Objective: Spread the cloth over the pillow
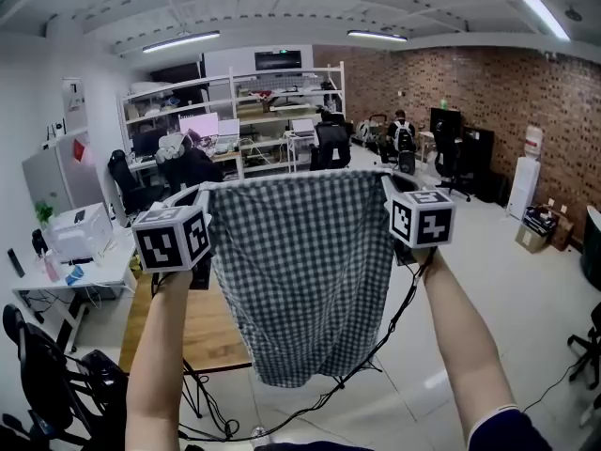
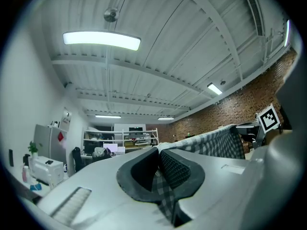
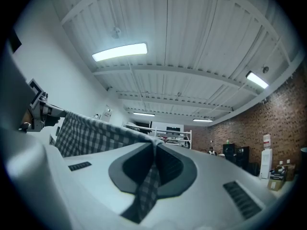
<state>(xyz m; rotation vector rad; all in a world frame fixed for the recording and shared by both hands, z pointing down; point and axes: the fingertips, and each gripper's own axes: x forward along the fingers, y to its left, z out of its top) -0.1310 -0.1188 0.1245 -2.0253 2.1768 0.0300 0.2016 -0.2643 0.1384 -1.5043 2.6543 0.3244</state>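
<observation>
While both arms were held up in the middle of the frame, the left tongs [image 1: 201,195] and the right tongs [image 1: 389,188] were each clamped on one upper corner of the checked cloth [image 1: 300,271]. It hung stretched between them, and a wooden desk [image 1: 202,332] showed below it at lower left.

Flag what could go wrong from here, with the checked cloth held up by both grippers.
Each gripper pinches only a thin corner strip, so the left gripper or the right gripper could lose the cloth if it is tugged. The hanging cloth blocks much of the head view and no pillow is visible, so it may land off target. The black cable dangles by the lower hem and could snag it.
</observation>
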